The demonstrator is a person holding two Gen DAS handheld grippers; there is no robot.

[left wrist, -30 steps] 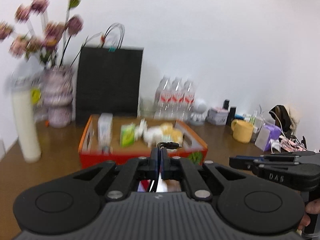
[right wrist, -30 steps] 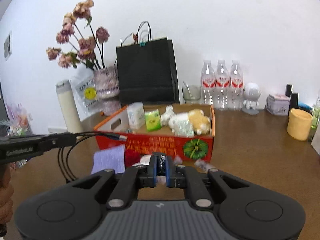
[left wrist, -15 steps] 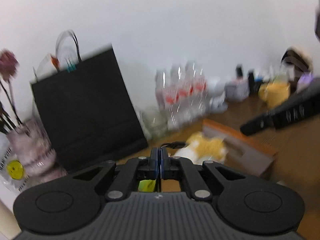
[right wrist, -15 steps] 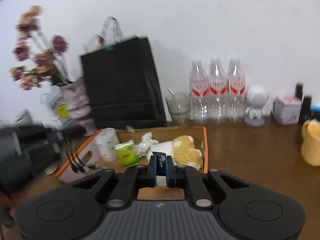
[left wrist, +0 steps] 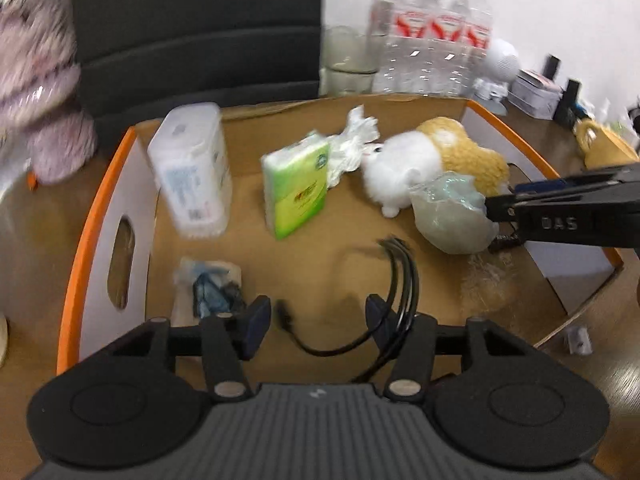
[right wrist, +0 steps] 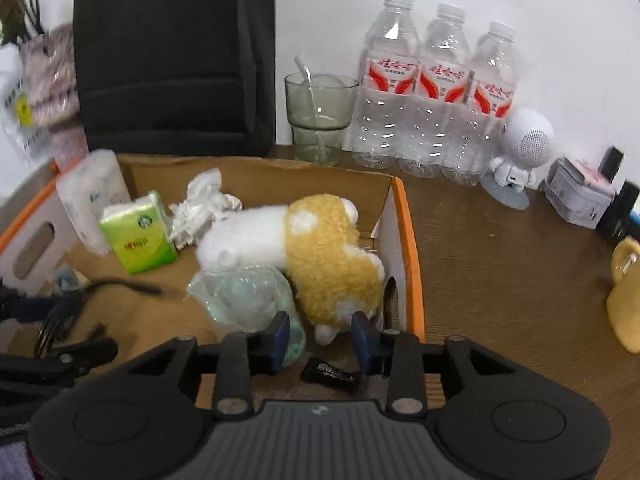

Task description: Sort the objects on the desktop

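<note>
Black cable (left wrist: 394,280) lies loose on the cardboard floor of the box (left wrist: 102,184), just ahead of the left claw (left wrist: 318,316), whose jaws now stand wide apart. A second ago they were pinched shut on that cable above the tabletop; now it is released and inside the box. The right claw (right wrist: 318,334) has also gone from shut to spread, and a small black packet (right wrist: 328,374) rests on the box floor directly beneath it, apparently just let go.

Beyond the claws, the box already holds a green tissue pack (left wrist: 298,188), a white wrapped roll (left wrist: 192,168), a crumpled white paper (left wrist: 352,144), a white and tan plush toy (right wrist: 304,248) and a clear plastic bag (right wrist: 248,294) touching the plush. A small bag of blue bits (left wrist: 210,286) lies near the left claw. Behind the box stand three water bottles (right wrist: 434,92), a glass (right wrist: 318,118) and a black paper bag (right wrist: 176,52).

Judging by this, two more items are sorted, and both claws are free for the next pickup.
</note>
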